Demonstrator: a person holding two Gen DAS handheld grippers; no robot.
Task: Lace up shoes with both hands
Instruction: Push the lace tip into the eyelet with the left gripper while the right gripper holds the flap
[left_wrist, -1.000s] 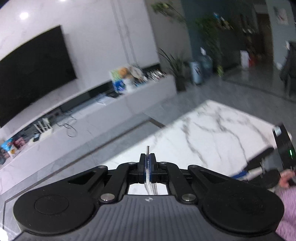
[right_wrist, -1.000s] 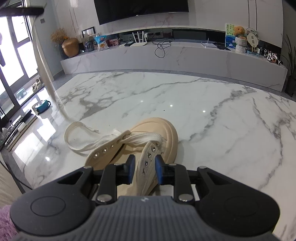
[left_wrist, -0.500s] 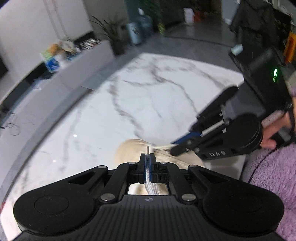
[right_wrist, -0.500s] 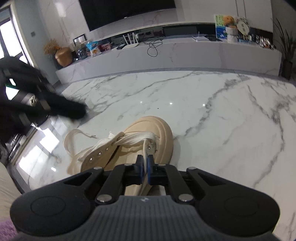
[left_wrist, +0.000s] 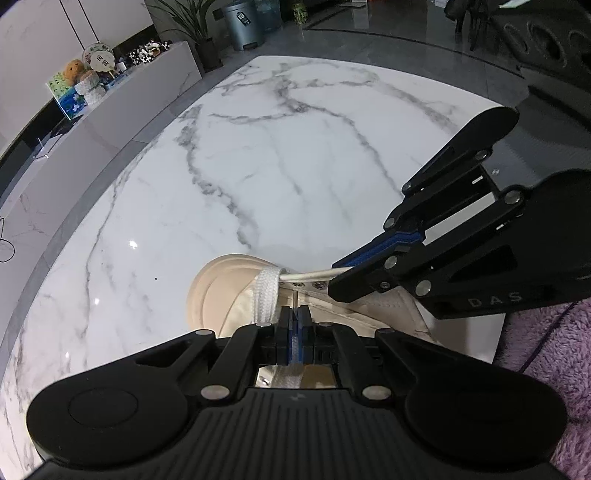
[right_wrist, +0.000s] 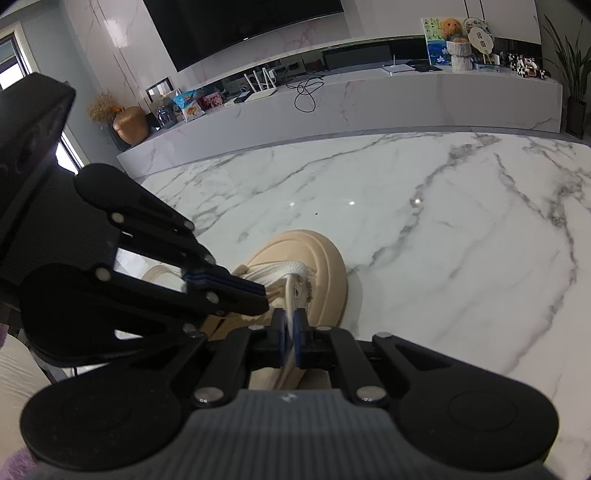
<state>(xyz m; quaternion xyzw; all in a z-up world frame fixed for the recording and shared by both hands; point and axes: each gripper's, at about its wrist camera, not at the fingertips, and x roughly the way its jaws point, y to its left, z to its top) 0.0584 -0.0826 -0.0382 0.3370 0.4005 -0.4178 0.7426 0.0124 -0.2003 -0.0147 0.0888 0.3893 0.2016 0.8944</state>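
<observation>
Since the earlier frames, my left gripper has come down from facing the room to just above the shoe, and my right gripper has closed. My left jaws are clenched on the lace, its metal tip protruding just ahead of them. My right jaws clamp the eyelet flap edge-on.

Progress: 1 lace band crosses the lowest eyelets near the toe. The eyelets further up look empty, so I judge most threading remains.

Left wrist view shows the tip near the flap's eyelet row. Right wrist view shows the marble table beneath the shoe and the opposite flap mostly hidden.
</observation>
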